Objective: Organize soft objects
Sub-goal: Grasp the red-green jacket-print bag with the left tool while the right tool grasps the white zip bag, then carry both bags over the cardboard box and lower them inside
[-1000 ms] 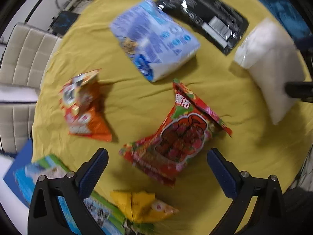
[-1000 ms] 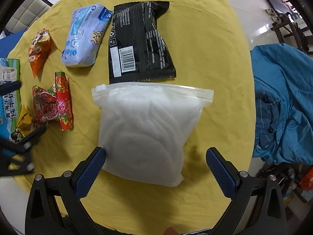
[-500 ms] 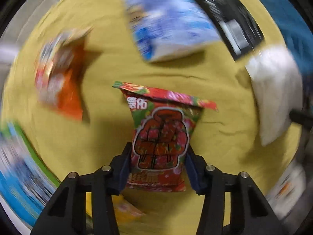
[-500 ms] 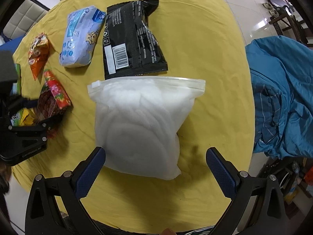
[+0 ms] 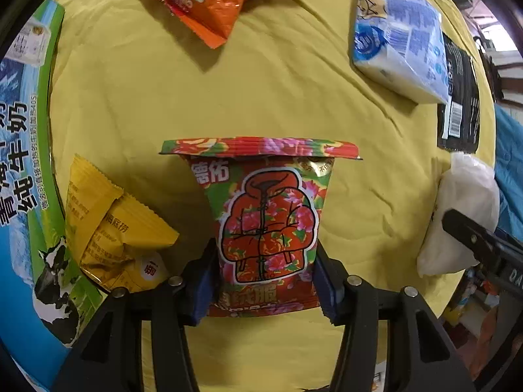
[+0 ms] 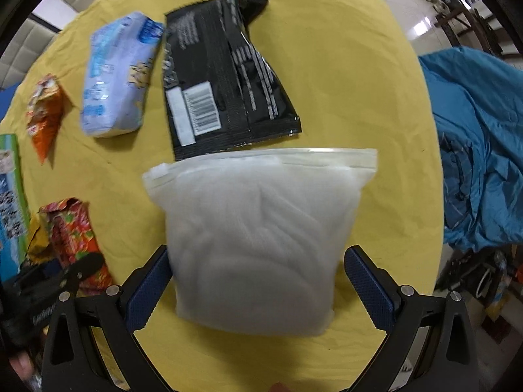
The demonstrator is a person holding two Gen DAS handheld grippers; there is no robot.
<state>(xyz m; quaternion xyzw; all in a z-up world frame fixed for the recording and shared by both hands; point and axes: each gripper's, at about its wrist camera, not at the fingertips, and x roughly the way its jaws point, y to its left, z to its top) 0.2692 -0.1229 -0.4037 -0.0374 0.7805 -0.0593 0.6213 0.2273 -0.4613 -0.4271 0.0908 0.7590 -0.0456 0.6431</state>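
Observation:
My left gripper (image 5: 264, 277) has a red floral snack packet (image 5: 268, 215) between its blue pads, which press on both of its sides while the jaws are opening slightly. The packet lies on the yellow tablecloth (image 5: 261, 81). In the right wrist view the same packet (image 6: 75, 238) shows at the lower left. My right gripper (image 6: 258, 281) is open and points down over a white zip bag (image 6: 258, 228). Its fingers straddle the bag's lower half, the left pad close to its edge and the right pad apart from it.
An orange snack packet (image 5: 202, 0), a blue tissue pack (image 5: 398, 32) and a black pouch (image 6: 222, 75) lie further up the cloth. A yellow packet (image 5: 111, 232) and a milk carton (image 5: 23, 163) sit left of the floral packet. Blue fabric (image 6: 474, 147) hangs beyond the table's right edge.
My left gripper went from wide open above the floral packet to closed around it, rolling so the packet now stands upright in view. The right gripper sank a little toward the white bag.

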